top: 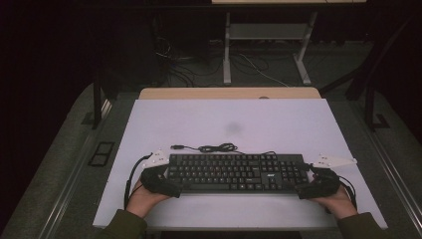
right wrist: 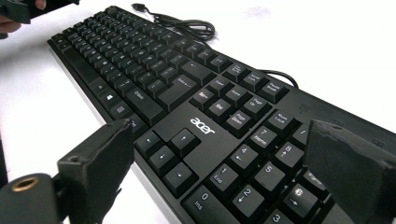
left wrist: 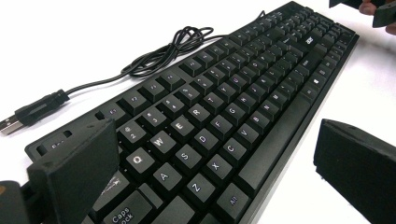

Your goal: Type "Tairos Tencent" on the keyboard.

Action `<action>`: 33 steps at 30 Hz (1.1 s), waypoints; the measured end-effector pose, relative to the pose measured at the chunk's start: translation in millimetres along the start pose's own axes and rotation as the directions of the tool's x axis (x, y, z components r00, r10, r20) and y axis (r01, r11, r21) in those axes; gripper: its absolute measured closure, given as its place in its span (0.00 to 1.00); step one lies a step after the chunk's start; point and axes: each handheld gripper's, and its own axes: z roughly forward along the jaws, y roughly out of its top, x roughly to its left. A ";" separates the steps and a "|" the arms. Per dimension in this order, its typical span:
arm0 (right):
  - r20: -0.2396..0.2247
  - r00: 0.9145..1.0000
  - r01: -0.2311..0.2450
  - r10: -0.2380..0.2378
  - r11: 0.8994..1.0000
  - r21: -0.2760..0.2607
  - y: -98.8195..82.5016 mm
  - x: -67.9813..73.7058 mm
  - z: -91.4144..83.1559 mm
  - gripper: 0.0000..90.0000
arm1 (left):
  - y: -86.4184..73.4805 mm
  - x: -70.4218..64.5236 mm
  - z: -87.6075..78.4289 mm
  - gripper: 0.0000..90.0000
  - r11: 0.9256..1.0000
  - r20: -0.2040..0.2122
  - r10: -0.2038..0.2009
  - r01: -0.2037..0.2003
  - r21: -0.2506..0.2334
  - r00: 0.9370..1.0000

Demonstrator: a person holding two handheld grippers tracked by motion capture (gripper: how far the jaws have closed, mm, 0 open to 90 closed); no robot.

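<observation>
A black Acer keyboard (top: 236,172) lies flat across the near half of the white tabletop (top: 278,124). Its cable (top: 216,148) is bunched just behind it and ends in a loose USB plug (left wrist: 11,123). My left gripper (top: 161,181) stands open at the keyboard's left end (left wrist: 187,140). One jaw is over the back left corner and the other is off the front edge, with bare table between. My right gripper (top: 316,185) stands open astride the number-pad end (right wrist: 261,158). The pads (right wrist: 100,161) are not visibly pressing on the keyboard.
A wooden desk edge (top: 229,93) runs behind the white top. Beyond it, another table's white legs (top: 227,55) and loose cables (top: 189,64) stand on the dark floor. The far half of the white top has a faint dark smudge (top: 233,128).
</observation>
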 end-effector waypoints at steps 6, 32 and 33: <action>-0.007 1.000 0.005 -0.005 1.000 0.000 2.5 0.5 0.2 0.09 | 0.9 -1.3 1.1 0.00 1.000 0.006 -0.006 0.006 -0.006 1.000; -0.092 0.995 0.028 -0.028 1.000 -0.004 26.1 11.7 24.6 0.09 | 2.9 -2.0 1.2 0.00 1.000 0.002 0.009 -0.009 -0.011 1.000; -0.092 0.995 0.028 -0.028 1.000 -0.004 26.1 11.7 24.6 0.09 | 3.2 -2.2 1.6 0.00 1.000 0.003 0.009 -0.009 -0.012 1.000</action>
